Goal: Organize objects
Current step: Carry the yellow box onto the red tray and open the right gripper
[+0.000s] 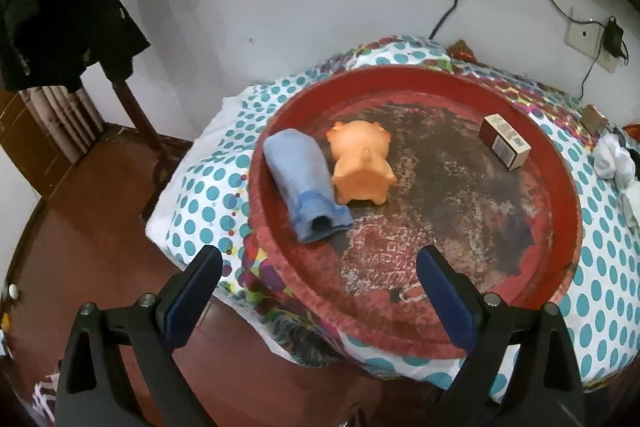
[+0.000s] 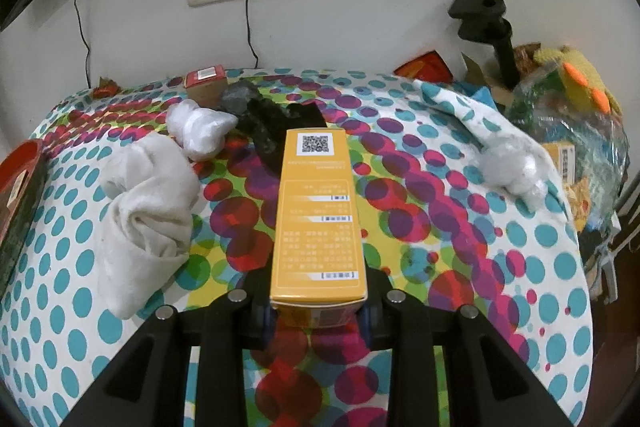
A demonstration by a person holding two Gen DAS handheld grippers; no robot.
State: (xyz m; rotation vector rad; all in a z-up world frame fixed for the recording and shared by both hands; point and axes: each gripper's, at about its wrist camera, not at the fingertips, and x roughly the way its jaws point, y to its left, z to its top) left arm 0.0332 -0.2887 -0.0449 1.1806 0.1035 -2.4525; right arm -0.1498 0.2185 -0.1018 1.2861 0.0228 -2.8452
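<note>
— Over the polka-dot cloth [image 2: 500, 267], what are you carrying?

— My right gripper [image 2: 318, 311] has its jaws closed on the near end of a long yellow cardboard box [image 2: 318, 215] printed with a QR code. I hold it lengthwise, pointing away from me, probably so it can be laid down flat.

— Where does it go?

— My guess is the round red tray [image 1: 560, 163] with the worn, dark floor. It already holds a rolled blue cloth [image 1: 300, 183], an orange rubber pig toy [image 1: 362, 163] just beside it, and a small brown carton [image 1: 506, 141] well apart at the far side. That looks like the collecting spot.

— And your left gripper [image 1: 320, 291]?

— Its jaws stand wide, holding nothing, hanging above the tray's near rim.

— What does each camera miss?

— Only the left one shows the tray's contents; the right sees just a sliver of its red edge. Only the right shows what remains loose on the surface: crumpled white socks [image 2: 148, 203], a white bundle [image 2: 200, 131], a dark rumpled item [image 2: 264, 123] behind the box, and a grey-white bundle [image 2: 508, 167].
</note>
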